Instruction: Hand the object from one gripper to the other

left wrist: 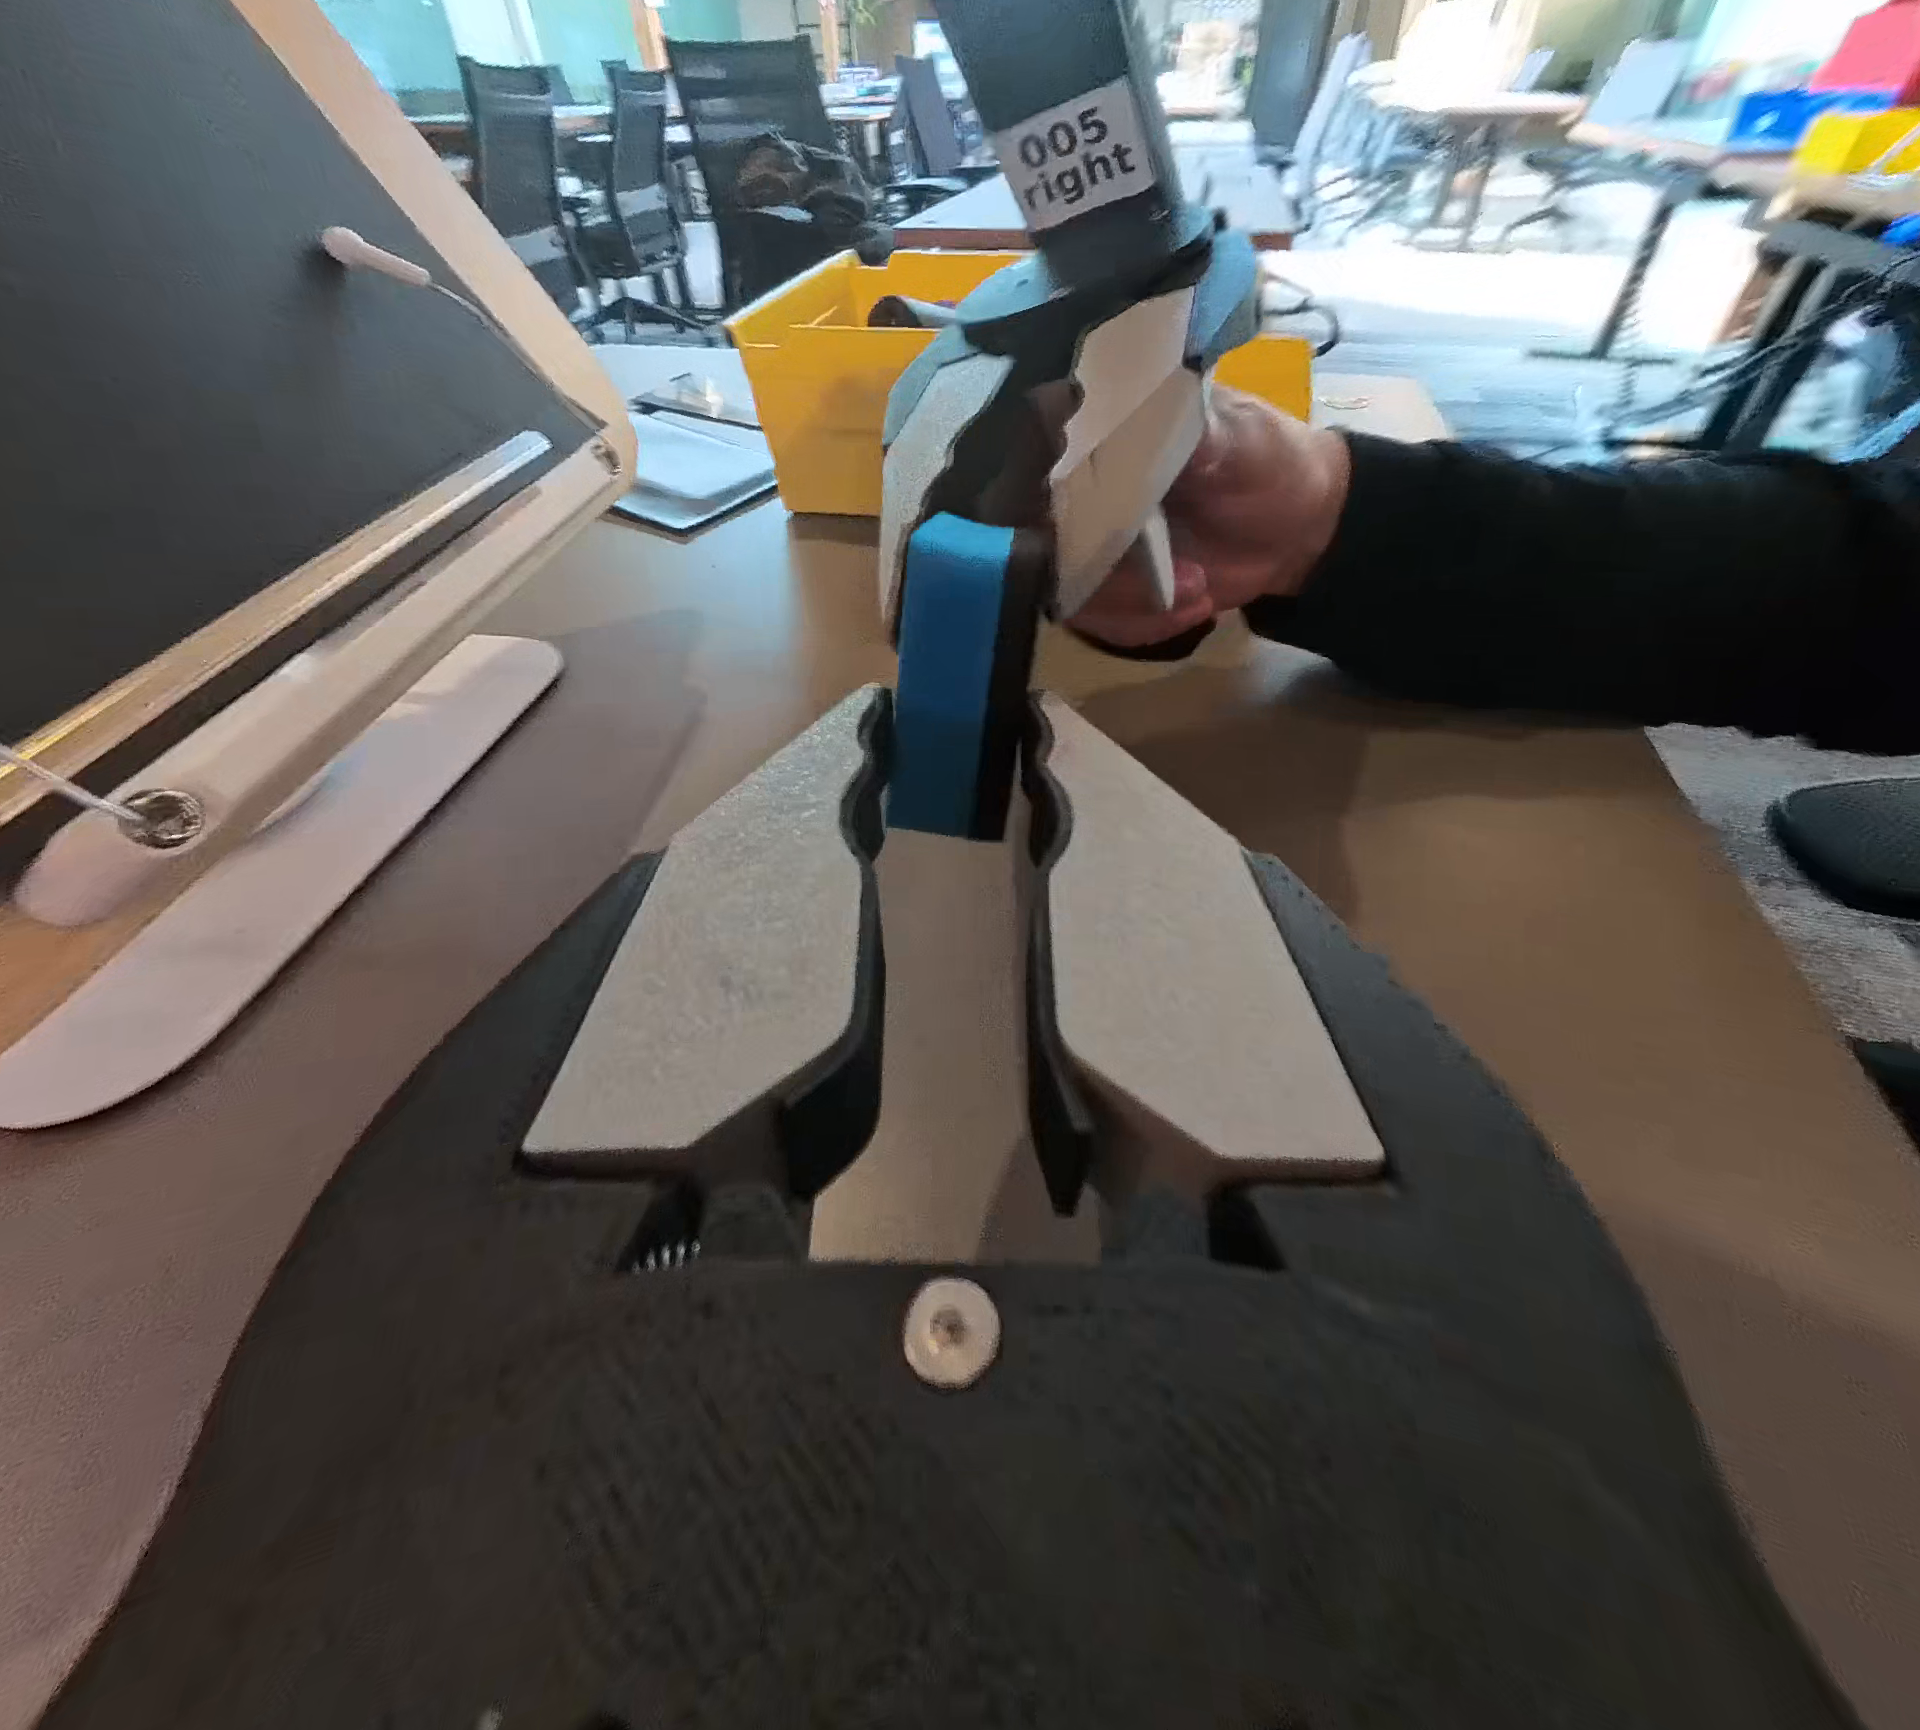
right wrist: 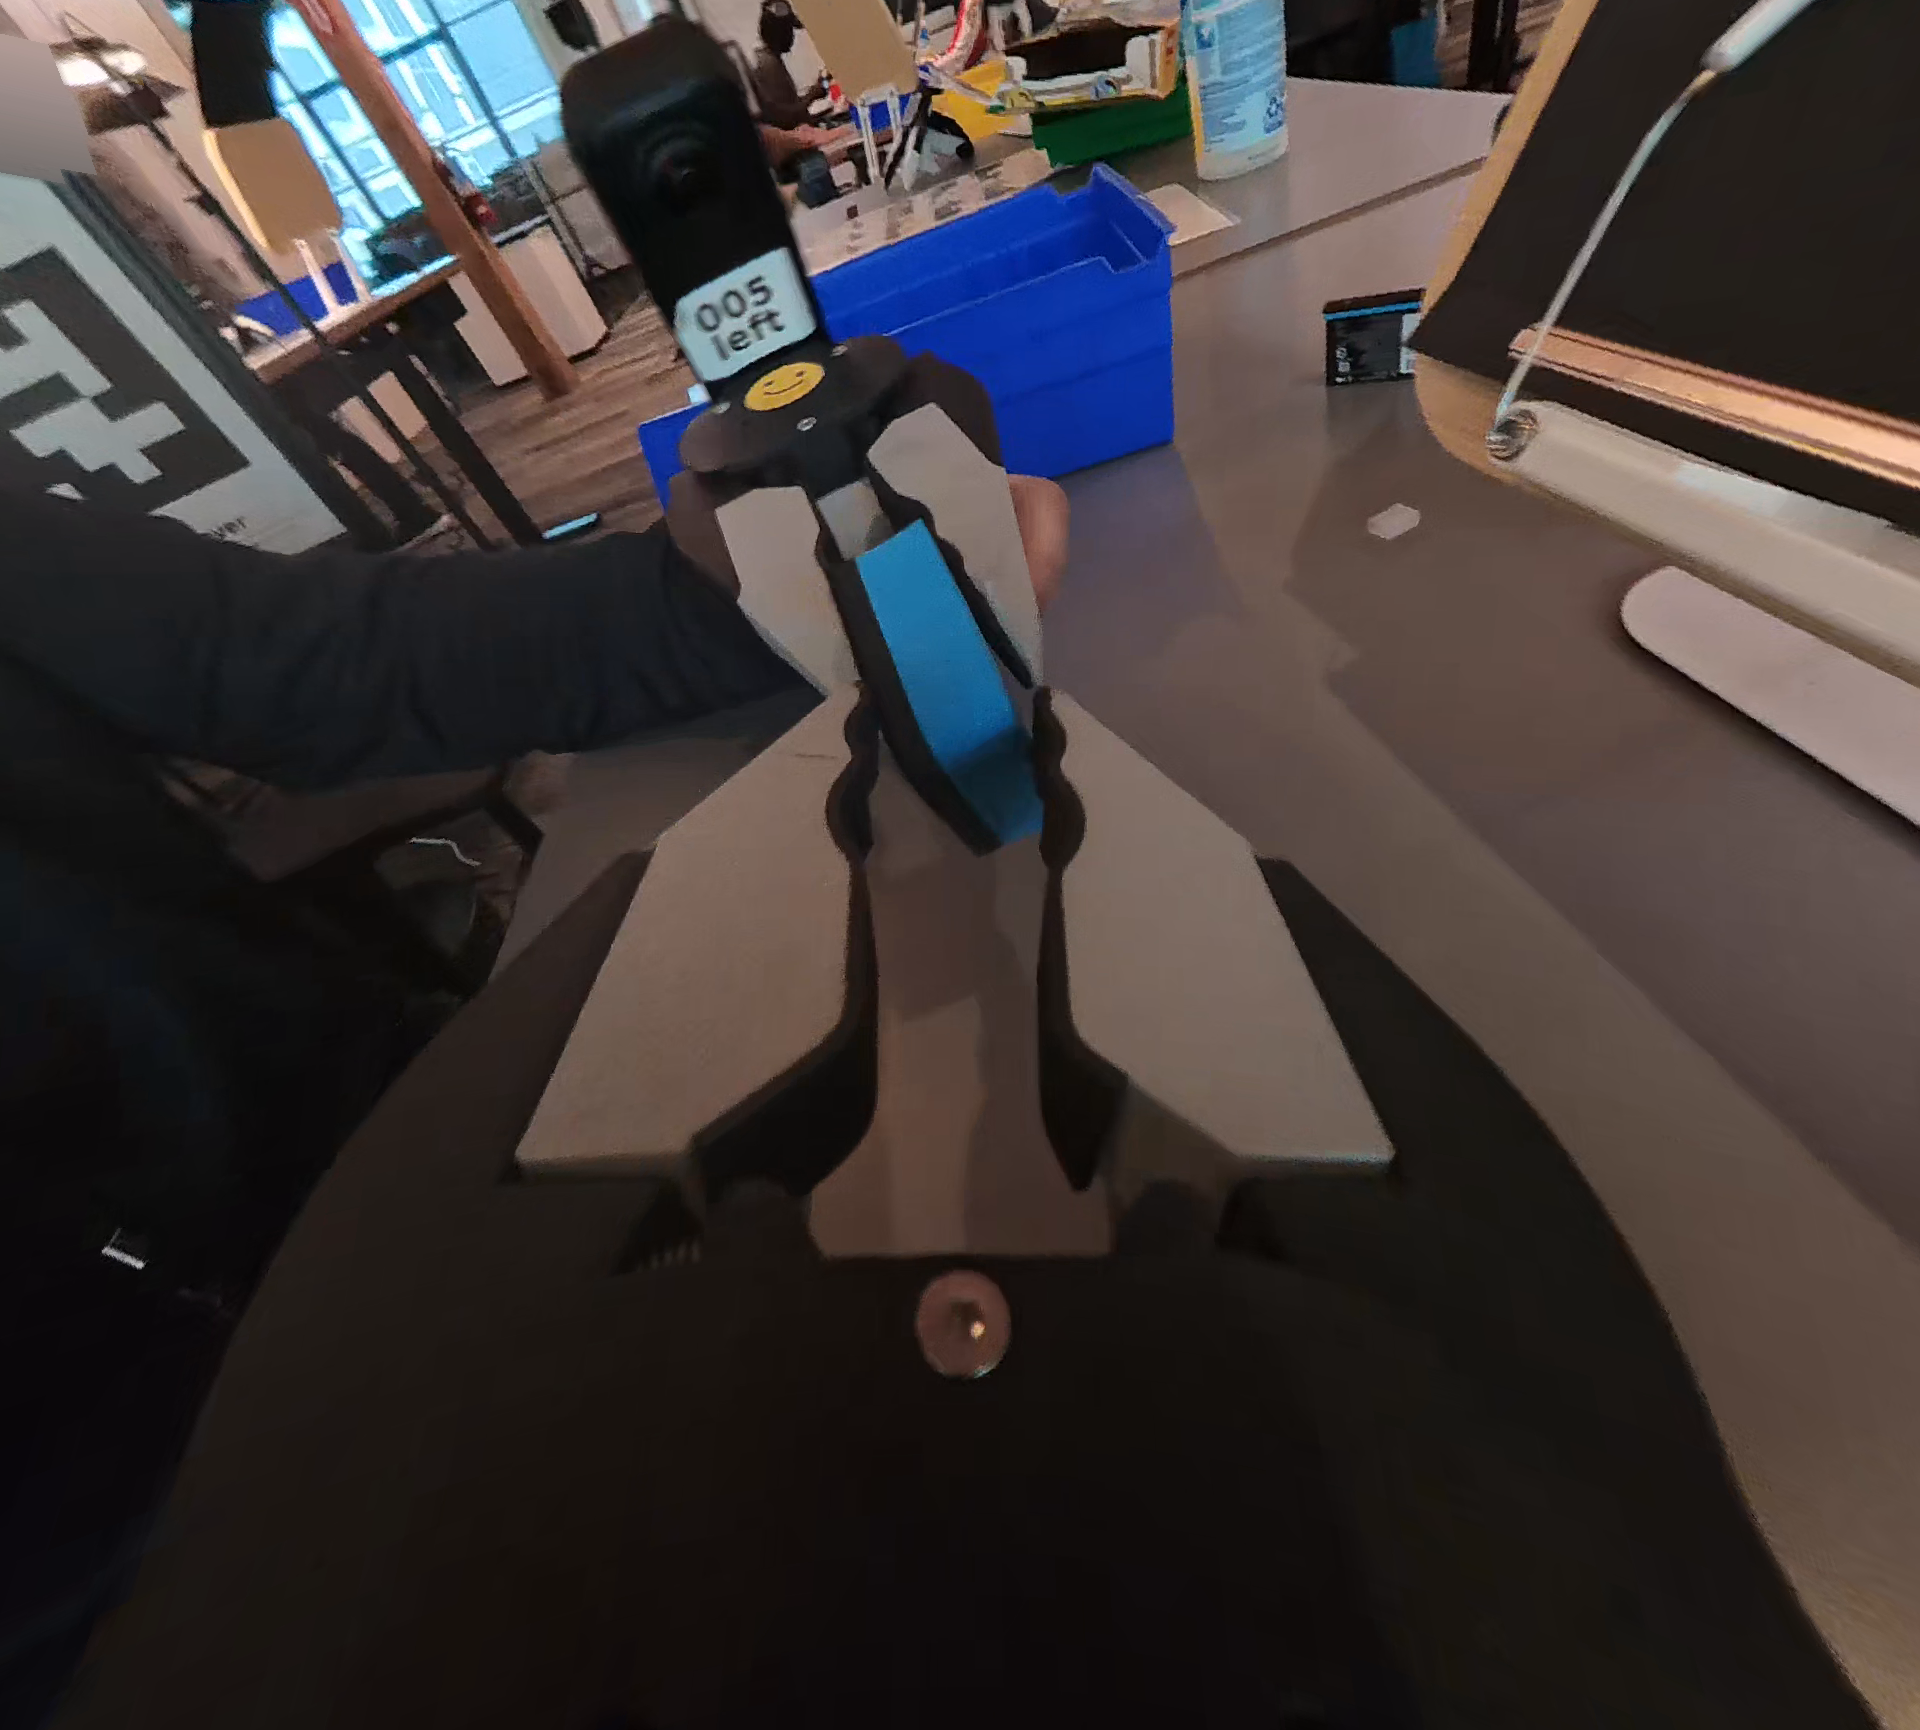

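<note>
A flat blue and black block (left wrist: 951, 672) is held upright above the brown table (left wrist: 1507, 901). My left gripper (left wrist: 956, 745) is shut on its lower end. My right gripper (left wrist: 982, 610), held by a hand in a black sleeve, comes from above and is closed on its upper end. In the right wrist view the same block (right wrist: 940, 672) sits tilted between my right gripper's (right wrist: 951, 745) fingertips. My left gripper (right wrist: 930, 683) clamps its far end there. Both grippers hold the block at once.
A dark board on a white stand (left wrist: 260, 350) is close on the left; it also shows in the right wrist view (right wrist: 1714, 226). A yellow bin (left wrist: 821, 402) stands behind the grippers. A blue bin (right wrist: 1029, 330), a white bottle (right wrist: 1236, 49) and a small black box (right wrist: 1371, 335) stand on the table. Only a small space, under 4 cm, lies between the two pairs of fingers.
</note>
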`<state>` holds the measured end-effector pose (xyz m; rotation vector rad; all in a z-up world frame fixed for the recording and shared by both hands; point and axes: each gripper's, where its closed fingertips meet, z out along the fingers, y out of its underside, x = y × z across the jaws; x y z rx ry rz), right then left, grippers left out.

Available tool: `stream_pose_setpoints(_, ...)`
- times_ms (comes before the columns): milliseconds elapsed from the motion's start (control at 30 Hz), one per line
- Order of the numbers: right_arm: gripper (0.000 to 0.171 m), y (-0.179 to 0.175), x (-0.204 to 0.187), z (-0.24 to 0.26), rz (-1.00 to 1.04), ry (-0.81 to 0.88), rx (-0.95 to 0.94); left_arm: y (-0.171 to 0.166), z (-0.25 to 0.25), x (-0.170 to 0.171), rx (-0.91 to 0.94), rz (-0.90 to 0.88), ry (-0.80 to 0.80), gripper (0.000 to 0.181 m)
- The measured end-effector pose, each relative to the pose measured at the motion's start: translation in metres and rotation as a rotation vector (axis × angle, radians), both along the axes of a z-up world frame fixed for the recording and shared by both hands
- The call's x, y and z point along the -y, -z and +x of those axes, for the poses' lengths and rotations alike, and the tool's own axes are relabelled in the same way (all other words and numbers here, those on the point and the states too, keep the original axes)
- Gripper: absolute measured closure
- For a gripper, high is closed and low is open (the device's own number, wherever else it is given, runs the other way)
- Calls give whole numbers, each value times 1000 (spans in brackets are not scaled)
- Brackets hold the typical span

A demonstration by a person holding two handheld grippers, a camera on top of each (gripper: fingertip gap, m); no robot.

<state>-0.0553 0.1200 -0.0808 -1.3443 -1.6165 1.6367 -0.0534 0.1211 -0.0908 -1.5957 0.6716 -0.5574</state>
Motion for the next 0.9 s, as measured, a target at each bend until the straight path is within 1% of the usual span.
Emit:
stream_pose_setpoints(33, 146, 0, -6, -1, -8, 27, 6, 3, -4, -4, -45, 22, -46, 158)
stream_pose_setpoints(67, 146, 1, -13, -1, -41, 53, 15, 6, -10, -9, -106, 57, -106, 149)
stream_pose_setpoints(100, 146, 1, -21, 0, -104, 74, 32, 9, -15, -12, -175, 98, -157, 138)
stream_pose_setpoints(200, 146, 0, -41, 4, -337, 94, 70, 25, -24, -18, -459, 207, -254, 129)
stream_pose_setpoints(267, 147, 4, -43, 7, -469, 72, 122, 33, -24, -20, -675, 320, -293, 127)
stream_pose_setpoints(300, 147, 7, -44, 6, -515, 71, 142, 34, -25, -21, -802, 412, -323, 127)
stream_pose_setpoints(367, 146, 14, -40, 6, -595, 44, 197, 31, -21, -20, -1049, 636, -359, 134)
stream_pose_setpoints(433, 147, 20, -35, 3, -648, 29, 240, 24, -18, -23, -1211, 803, -412, 140)
stream_pose_setpoints(500, 147, 23, -29, 2, -693, 5, 271, 19, -18, -26, -1270, 858, -453, 138)
stream_pose_setpoints(733, 144, 17, -23, -3, -796, -10, 256, 4, -17, -22, -1303, 945, -489, 141)
stream_pose_setpoints(867, 147, 22, -28, -6, -848, 16, 266, 6, -7, -20, -1336, 1004, -462, 142)
stream_pose_setpoints(900, 143, 23, -28, -7, -860, 14, 266, 8, -3, -20, -1342, 1011, -449, 146)
